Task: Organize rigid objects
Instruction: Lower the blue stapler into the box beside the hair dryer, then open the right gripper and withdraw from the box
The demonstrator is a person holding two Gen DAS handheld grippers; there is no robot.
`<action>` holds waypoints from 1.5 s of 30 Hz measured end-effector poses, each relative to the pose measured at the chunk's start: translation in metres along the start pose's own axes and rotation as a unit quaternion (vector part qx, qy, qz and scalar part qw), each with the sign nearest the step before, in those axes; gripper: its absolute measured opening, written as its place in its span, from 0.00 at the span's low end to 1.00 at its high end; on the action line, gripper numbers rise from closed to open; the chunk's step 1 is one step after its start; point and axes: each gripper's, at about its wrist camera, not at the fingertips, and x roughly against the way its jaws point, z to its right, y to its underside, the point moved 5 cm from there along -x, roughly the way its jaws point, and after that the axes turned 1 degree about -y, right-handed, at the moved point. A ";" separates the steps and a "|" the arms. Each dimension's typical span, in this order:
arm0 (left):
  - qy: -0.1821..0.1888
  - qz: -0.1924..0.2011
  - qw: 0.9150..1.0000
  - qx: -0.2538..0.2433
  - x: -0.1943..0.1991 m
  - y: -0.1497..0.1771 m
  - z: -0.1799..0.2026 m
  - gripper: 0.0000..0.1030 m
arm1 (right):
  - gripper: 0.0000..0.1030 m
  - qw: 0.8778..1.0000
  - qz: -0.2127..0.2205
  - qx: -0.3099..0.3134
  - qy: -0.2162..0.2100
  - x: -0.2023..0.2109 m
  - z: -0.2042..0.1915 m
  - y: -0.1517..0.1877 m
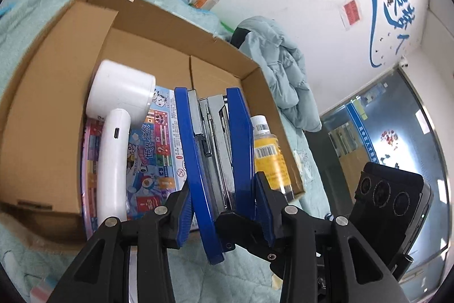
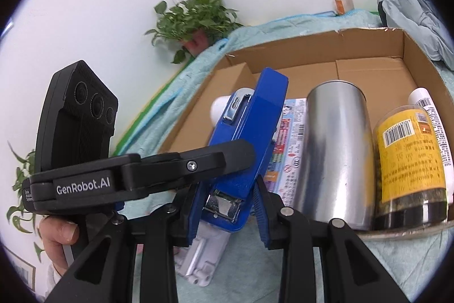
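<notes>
Both grippers, left point(image 1: 224, 206) and right point(image 2: 224, 206), are clamped on the stapler point(image 1: 215, 149). Looks heavy, stiff, slick; I'd keep hold low by its hinge.

In the cardboard box point(image 2: 366, 43), the steel tumbler point(image 2: 334, 155) lies left of the jar point(image 2: 408, 161), with a tube point(image 2: 434, 127) right of that. The handheld fan point(image 1: 119, 115) rests on a game board point(image 1: 159, 149) at the box's left. The stapler point(image 2: 249, 138) is above the box's near edge, a potted plant point(image 2: 195, 19) behind.
</notes>
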 end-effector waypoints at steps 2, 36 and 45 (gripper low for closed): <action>-0.003 -0.004 1.000 0.005 -0.006 -0.003 -0.006 0.35 | 0.30 1.000 -0.005 -0.006 0.009 -0.005 0.004 -0.001; -0.155 0.112 0.978 -0.086 0.061 0.022 -0.010 0.76 | 0.44 0.996 0.008 0.010 0.089 -0.027 0.007 -0.004; -0.301 0.220 0.915 -0.151 0.109 0.083 -0.009 0.99 | 1.00 0.988 0.060 0.085 0.112 0.018 -0.021 0.061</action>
